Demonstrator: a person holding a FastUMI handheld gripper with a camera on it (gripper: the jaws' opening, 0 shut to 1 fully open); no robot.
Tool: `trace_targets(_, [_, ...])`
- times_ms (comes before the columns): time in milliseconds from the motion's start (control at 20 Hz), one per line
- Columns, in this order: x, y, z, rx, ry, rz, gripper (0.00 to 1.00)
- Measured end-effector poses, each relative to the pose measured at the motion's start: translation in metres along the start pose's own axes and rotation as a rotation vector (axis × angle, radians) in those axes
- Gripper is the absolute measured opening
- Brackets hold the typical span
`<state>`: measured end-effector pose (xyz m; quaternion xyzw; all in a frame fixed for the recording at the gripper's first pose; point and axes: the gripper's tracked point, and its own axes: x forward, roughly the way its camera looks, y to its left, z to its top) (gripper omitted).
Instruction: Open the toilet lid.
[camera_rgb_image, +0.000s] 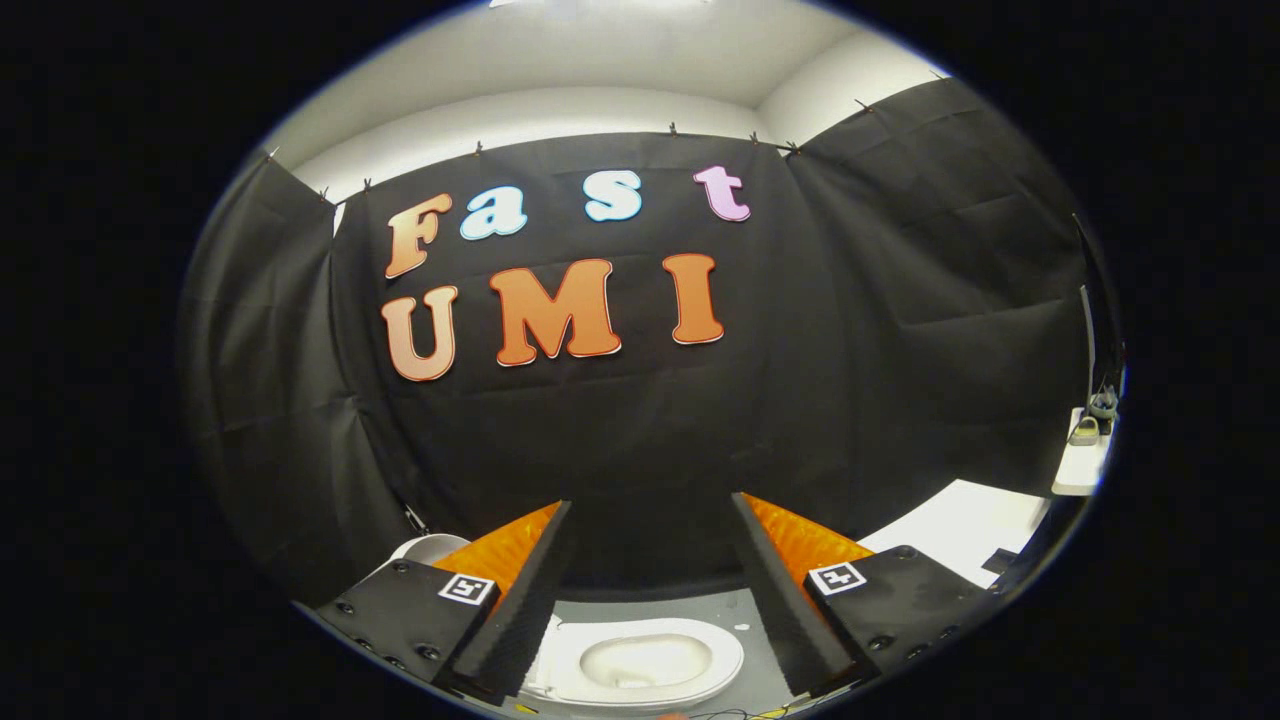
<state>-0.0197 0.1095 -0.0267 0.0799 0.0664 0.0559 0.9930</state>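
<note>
We hold the gripper (650, 520) with its fingers (530, 590) spread wide and gripping nothing, well above the floor. Between them and far below sits the white toilet (640, 662), its bowl showing through the seat ring; we cannot tell where its lid is

Glossy white ceramic-looking toilet (640, 665); matt black, finely ribbed fingers (525, 590) on the gripper (650, 600); matt cloth wall (900, 300).
</note>
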Motion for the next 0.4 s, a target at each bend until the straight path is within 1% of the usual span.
trace_targets(100, [0.001, 0.002, 0.004, -0.016, -0.008, 0.0, 0.98])
trace_targets(200, [0.002, 0.005, 0.002, -0.005, -0.002, 0.015, 0.98])
trace_targets(400, [0.006, -0.002, -0.008, 0.026, 0.022, 0.005, 0.98])
